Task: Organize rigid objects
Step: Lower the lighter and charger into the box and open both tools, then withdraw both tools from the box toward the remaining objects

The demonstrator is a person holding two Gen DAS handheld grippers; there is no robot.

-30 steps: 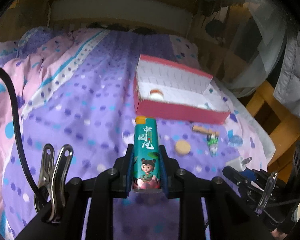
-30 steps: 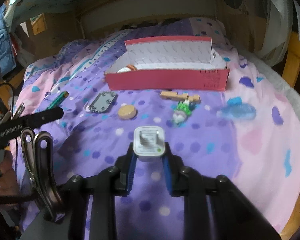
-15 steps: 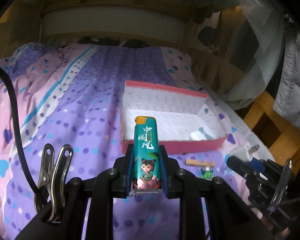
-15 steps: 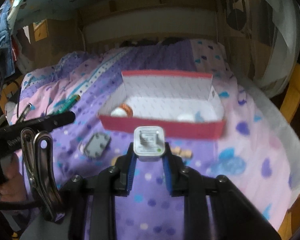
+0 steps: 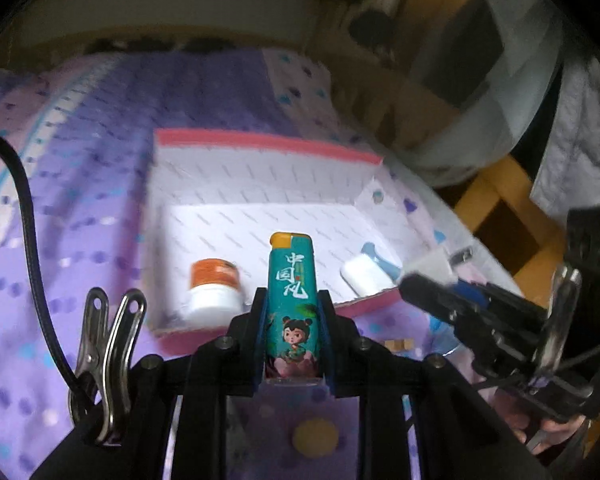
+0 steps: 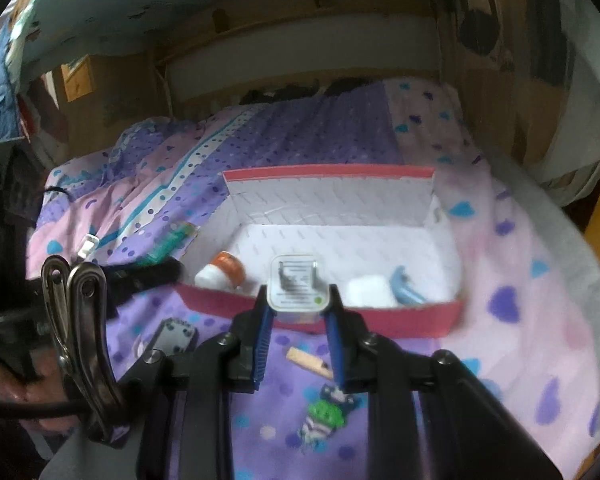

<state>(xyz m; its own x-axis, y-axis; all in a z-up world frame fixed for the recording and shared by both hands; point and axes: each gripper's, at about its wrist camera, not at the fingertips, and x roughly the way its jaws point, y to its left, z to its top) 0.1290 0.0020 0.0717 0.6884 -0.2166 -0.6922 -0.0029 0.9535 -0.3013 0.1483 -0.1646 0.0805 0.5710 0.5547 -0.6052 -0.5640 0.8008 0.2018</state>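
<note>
gripping a teal lighter [image 5: 292, 300], the left gripper [image 5: 293, 332] hangs at the near edge of a red-rimmed box [image 6: 328, 172] on the bedspread [image 6: 520, 280]; the right gripper [image 6: 298, 316] clamps a white charger plug [image 6: 298, 288] there too.

I'm working in a bedroom at home: a bed [image 6: 340, 128] with a purple-and-pink dotted quilt [image 6: 520, 280] lies ahead of my tongs, its wooden headboard [image 6: 300, 68] beyond.
</note>
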